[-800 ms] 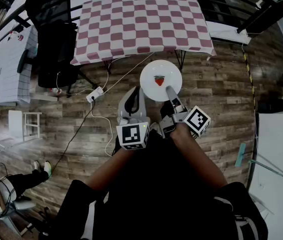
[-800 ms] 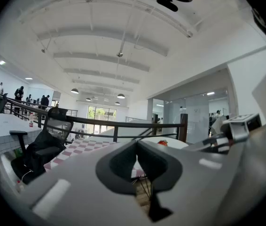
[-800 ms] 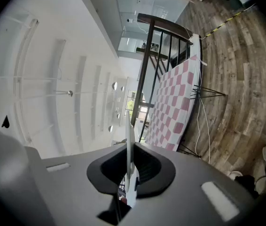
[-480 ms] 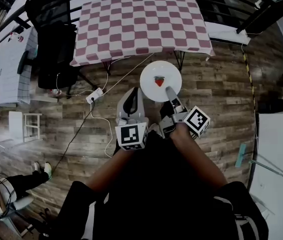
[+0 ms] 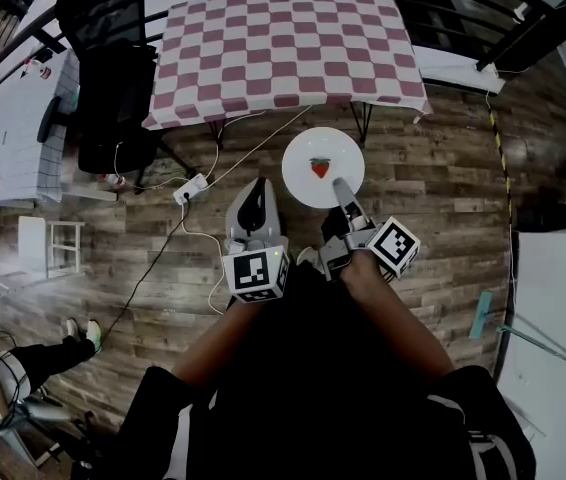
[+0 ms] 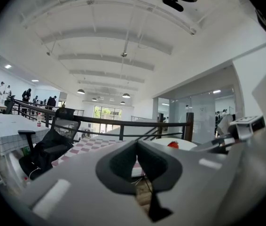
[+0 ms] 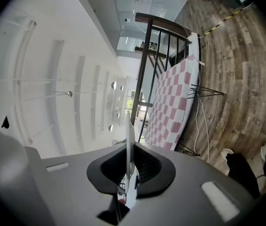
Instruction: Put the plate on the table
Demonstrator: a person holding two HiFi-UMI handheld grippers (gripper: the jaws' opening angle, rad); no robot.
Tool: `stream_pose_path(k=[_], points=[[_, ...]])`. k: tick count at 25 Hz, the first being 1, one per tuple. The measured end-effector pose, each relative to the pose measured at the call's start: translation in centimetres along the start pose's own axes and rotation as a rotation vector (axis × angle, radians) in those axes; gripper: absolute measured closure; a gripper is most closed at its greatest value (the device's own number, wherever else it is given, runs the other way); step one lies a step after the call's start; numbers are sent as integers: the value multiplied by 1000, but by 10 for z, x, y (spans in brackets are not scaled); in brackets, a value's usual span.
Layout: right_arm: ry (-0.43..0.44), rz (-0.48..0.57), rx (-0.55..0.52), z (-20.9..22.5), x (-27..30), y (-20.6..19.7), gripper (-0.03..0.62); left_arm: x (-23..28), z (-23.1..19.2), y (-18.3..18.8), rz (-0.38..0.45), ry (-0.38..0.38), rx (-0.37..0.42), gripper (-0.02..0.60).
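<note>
A white plate (image 5: 322, 167) with a red strawberry picture hangs level above the wooden floor, short of the table (image 5: 283, 43) with the pink-and-white checked cloth. My right gripper (image 5: 343, 186) is shut on the plate's near rim. In the right gripper view the plate (image 7: 129, 140) shows edge-on between the jaws, and the table (image 7: 170, 112) lies ahead. My left gripper (image 5: 253, 206) hovers left of the plate, apart from it, shut on nothing. In the left gripper view the plate (image 6: 173, 144) is to the right of the closed jaws.
A black office chair (image 5: 113, 78) stands left of the table. A power strip (image 5: 191, 188) and its cables lie on the floor under my left gripper. A dark railing (image 5: 443, 8) runs behind the table. White tables stand at far left (image 5: 18, 128) and right (image 5: 558, 318).
My left gripper has drawn slightly back and to the left, away from the plate. The right gripper and the plate keep almost the same place.
</note>
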State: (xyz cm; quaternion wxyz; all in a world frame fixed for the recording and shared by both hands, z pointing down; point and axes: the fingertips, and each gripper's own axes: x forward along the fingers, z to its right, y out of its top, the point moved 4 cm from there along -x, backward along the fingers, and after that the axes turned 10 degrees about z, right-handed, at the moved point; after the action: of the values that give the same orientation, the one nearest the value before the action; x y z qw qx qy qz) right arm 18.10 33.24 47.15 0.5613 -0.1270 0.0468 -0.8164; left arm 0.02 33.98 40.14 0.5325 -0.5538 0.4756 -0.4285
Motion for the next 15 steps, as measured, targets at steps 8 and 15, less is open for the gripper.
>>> stream_pose_path(k=[8,15], points=[[17,8,-49,-7,6,2,579,4,2,2,-1,-6,4,571],[-20,12,-33,5,9,10,579,16,6,-4,-15,-14,1,571]])
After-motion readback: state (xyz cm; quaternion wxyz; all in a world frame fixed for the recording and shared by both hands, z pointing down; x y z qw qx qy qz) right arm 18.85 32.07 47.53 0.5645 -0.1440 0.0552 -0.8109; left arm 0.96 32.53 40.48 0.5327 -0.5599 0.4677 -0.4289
